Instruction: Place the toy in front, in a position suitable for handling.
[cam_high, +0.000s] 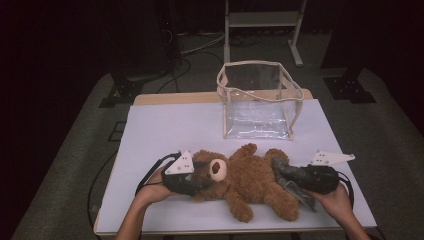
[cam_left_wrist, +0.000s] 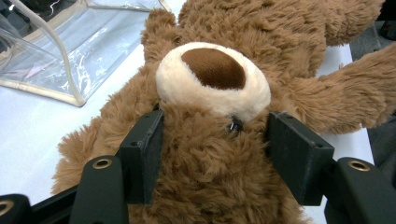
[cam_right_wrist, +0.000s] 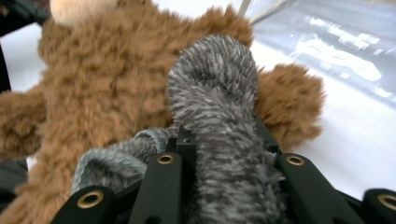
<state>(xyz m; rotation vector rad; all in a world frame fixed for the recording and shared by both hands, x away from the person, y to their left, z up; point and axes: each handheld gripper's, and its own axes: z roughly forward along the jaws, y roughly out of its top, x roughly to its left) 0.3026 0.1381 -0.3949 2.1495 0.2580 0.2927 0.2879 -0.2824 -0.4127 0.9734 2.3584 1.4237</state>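
Teddy bear (cam_high: 245, 180) lies flat on the counter (cam_high: 165, 130), nothing bagged yet. Left hand-held gripper (cam_left_wrist: 212, 144) clamps its head; right hand-held gripper (cam_right_wrist: 224, 140) pinches a grey fuzzy cloth (cam_right_wrist: 219, 116) against the bear's leg. Clear bag (cam_high: 257, 100) stands beyond both, unfilled.

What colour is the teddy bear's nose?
Dark brown, on a cream muzzle; the teddy bear's nose shows best in the left gripper view.

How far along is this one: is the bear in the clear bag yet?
Not yet. The clear bag stands open behind. The left gripper clamps the teddy bear at its head; the right gripper holds a grey fuzzy cloth against it. Lifting and bagging seem left.
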